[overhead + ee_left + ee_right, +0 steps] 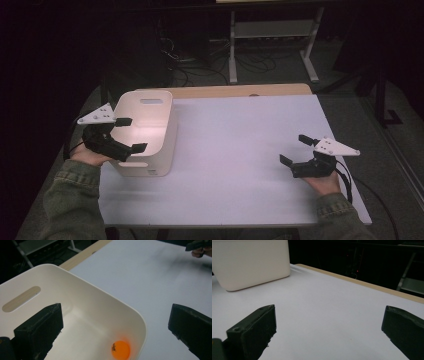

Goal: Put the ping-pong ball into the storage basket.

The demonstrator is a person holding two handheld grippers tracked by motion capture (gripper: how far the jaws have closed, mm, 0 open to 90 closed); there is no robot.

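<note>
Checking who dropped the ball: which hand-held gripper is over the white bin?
The left hand-held gripper, open above the white bin holding the orange ball; the right hand-held gripper hovers over bare table.

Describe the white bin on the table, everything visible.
The white bin is a smooth, plastic-looking tub with rounded corners, an open top and an oval handle slot in an end wall; another slot shows on the near wall. It stands upright on the white table at its left side. An orange ball with small dark print rests on its floor near a corner. The left gripper hovers open over its rim; whether it touches is unclear.
</note>
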